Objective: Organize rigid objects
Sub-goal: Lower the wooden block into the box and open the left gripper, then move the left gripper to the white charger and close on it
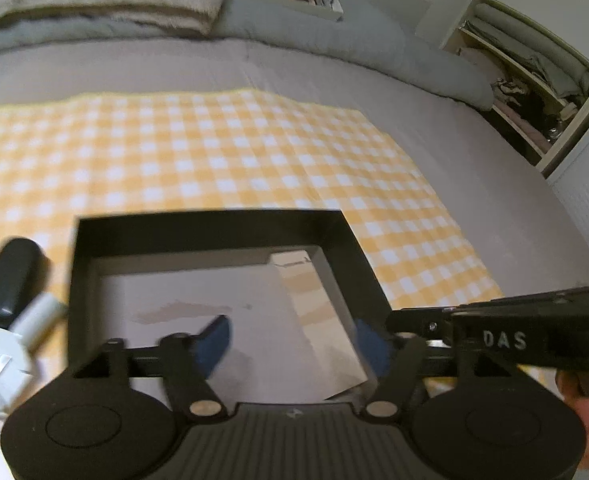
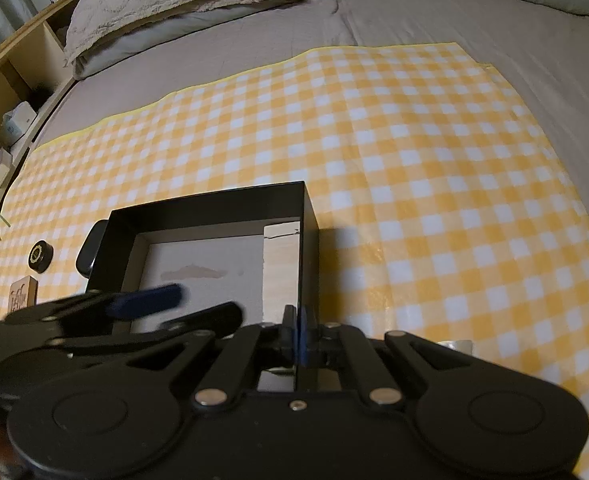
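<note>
my left gripper [image 1: 290, 340]: jaws apart over the black box [image 1: 210, 228], gripping nothing | right gripper [image 2: 299, 334]: clamped on the box's wall | wooden block [image 2: 281, 272] sits inside, right side

Both wrist views close, angled down; share black box [image 1: 214, 236] [image 2: 210, 204].

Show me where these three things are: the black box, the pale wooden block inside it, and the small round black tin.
black box [image 2: 214, 200]: right wrist view, on its far wall.
wooden block [image 2: 280, 272]: right wrist view, middle of its top face.
round black tin [image 2: 40, 256]: right wrist view, on its lid.
</note>
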